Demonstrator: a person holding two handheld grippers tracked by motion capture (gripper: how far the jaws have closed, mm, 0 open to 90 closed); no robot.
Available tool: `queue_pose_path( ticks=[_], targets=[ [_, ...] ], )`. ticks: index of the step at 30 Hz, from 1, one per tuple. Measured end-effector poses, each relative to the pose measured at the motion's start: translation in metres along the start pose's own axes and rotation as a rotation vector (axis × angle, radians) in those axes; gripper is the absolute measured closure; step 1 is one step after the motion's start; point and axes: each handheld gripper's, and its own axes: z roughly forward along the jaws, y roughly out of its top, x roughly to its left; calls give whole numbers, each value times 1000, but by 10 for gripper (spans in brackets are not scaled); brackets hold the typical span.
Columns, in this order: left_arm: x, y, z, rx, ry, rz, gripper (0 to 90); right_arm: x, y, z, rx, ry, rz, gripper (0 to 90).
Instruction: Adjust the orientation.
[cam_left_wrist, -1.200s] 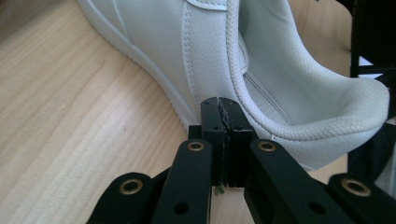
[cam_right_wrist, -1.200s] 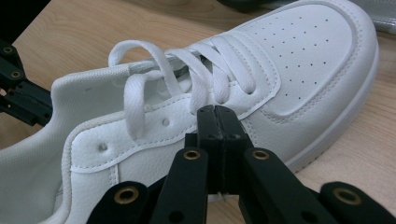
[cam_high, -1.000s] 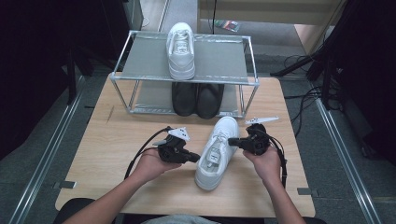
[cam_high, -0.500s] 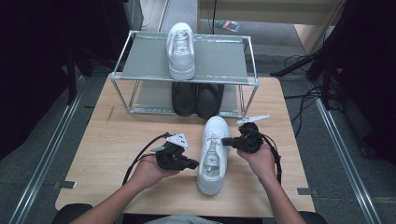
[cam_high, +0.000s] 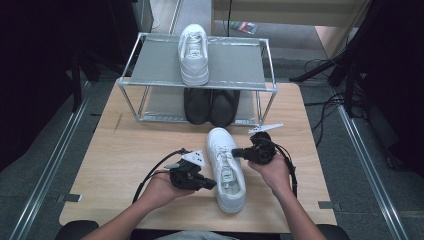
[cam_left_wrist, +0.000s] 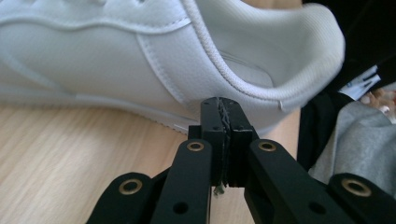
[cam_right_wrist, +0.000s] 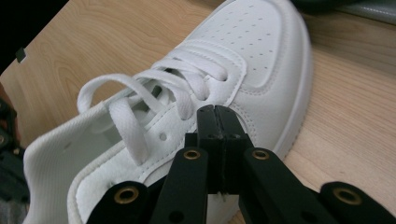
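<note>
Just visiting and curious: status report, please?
Both hand-held grippers shut, left, right, flanking white shoe on table. Nothing gripped. Path to rack clear.

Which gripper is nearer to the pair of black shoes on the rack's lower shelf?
Right. The right gripper sits beside the white lace-up sneaker on the table, closer to the pair of black shoes; the left gripper is farther back by the sneaker's heel.

Left black two-jaw gripper (cam_high: 209, 185) is carrying a grey three-cornered plate (cam_high: 194, 158) on top and trailing a thin black cable (cam_high: 155, 172). Right black two-jaw gripper (cam_high: 236, 152) is bearing a matching grey plate (cam_high: 265, 128) and trailing looped black cables (cam_high: 290, 162). Brass-coloured rivets (cam_left_wrist: 195, 146) are showing on the black jaw links. Forearms are showing bare, without sleeves.
</note>
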Motion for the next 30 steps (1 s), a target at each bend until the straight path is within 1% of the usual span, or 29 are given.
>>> queue_pose_path(
  ticks=[3,4,5,6,8,9,10,12,14,16,17,18,19,20,22,24,26,28,29,30],
  targets=[
    [-1,2,3,3,-9,7,898,3,-1,2,-11,-11,-11,900],
    [-1,3,4,-1,-15,2,899,4,-1,1,-16,-17,-13,897],
    [0,4,5,-2,-22,5,899,3,-2,1,-21,-27,-14,870],
    [0,5,7,-2,-29,0,899,3,-2,1,-27,-31,-14,846],
    [0,6,10,-3,-39,4,899,2,-3,1,-36,-30,-11,848],
    [-1,8,11,-4,-43,13,898,1,-3,1,-43,-33,-16,850],
    [-1,8,12,-1,-44,14,897,1,-4,0,-49,-33,-24,844],
    [0,9,11,3,-56,14,889,2,-5,0,-59,-51,-32,795],
    [1,8,8,5,-65,5,848,1,-6,-1,-67,-70,-12,731],
    [3,6,2,-3,-68,1,831,-1,-6,-3,-74,-76,12,731],
    [4,5,-1,-4,-70,-2,820,0,-6,-5,-78,-102,9,734],
    [5,5,-4,-6,-61,3,807,1,-7,-6,-85,-127,-11,732],
    [5,4,-7,-14,-55,4,796,2,-7,-7,-87,-137,-18,717],
    [6,4,-10,-24,-48,-3,781,2,-7,-8,-90,-135,-17,698],
    [9,3,-16,-29,-32,-2,756,4,-7,-10,-100,-128,-15,694],
    [12,2,-19,-47,-7,-4,731,4,-7,-13,-117,-130,-17,681],
    [14,1,-22,-43,16,-3,697,5,-8,-17,-133,-130,-15,685],
    [17,-1,-24,-42,31,-11,650,7,-8,-23,-162,-139,-21,685],
    [18,-1,-25,-40,43,-13,638,7,-8,-25,-172,-129,-13,683],
    [20,-2,-26,-41,46,-13,618,8,-8,-27,-183,-117,-9,673]
  ],
)
